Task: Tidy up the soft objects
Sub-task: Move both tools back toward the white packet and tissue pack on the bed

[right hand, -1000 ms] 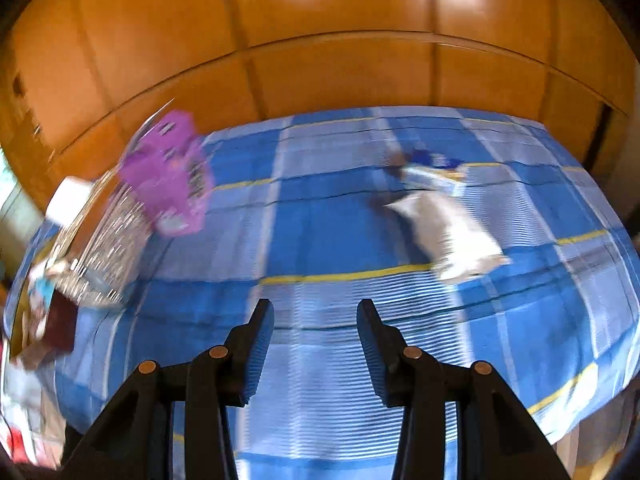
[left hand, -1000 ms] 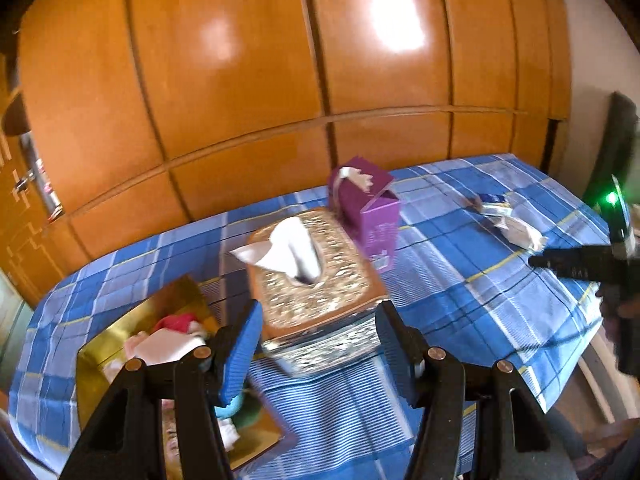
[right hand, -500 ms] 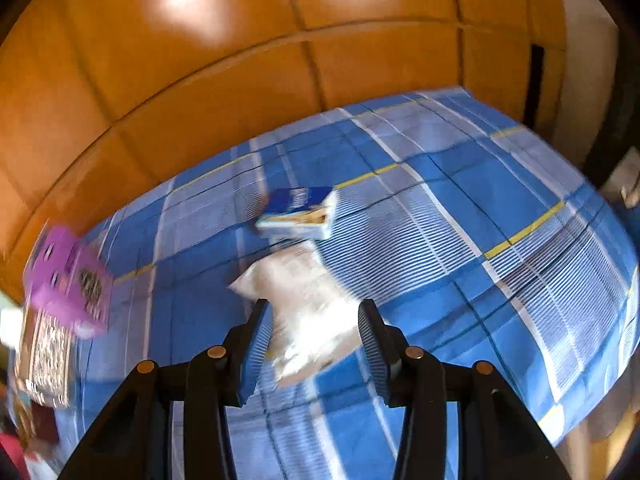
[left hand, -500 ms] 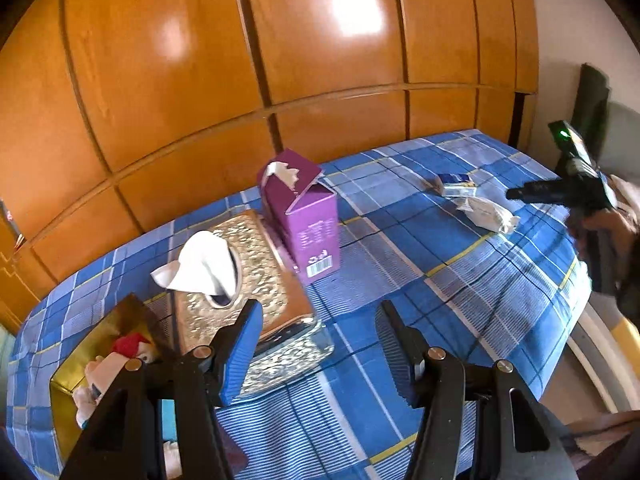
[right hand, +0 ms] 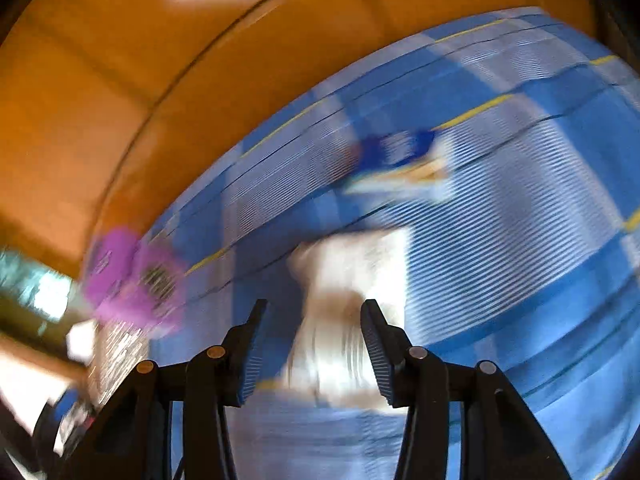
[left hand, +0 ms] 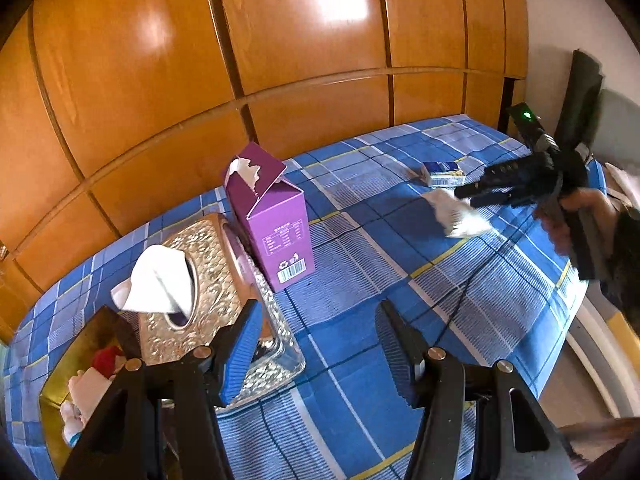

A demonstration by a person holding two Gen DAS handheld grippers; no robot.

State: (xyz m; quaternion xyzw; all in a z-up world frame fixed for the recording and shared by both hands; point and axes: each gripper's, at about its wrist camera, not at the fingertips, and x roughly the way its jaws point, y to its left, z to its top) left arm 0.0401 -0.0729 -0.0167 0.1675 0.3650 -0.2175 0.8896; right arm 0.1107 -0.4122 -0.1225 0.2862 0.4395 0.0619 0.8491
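Your left tool [left hand: 318, 344] is showing black arms, silver screws and ribbed blue pads; your right tool [left hand: 466, 194] is glowing green behind, dark sleeve [left hand: 626, 240] following.

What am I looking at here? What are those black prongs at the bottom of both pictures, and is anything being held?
No robot: a person holds a hand tool with a two-finger claw in each hand, a camera on each. One picture looks along the left claw, open and empty. The other, blurred, looks along the right claw, its jaws opening around a white crumpled packet without clearly gripping it. On the blue checked cloth stand a purple carton, a gold tissue box and a small blue box.
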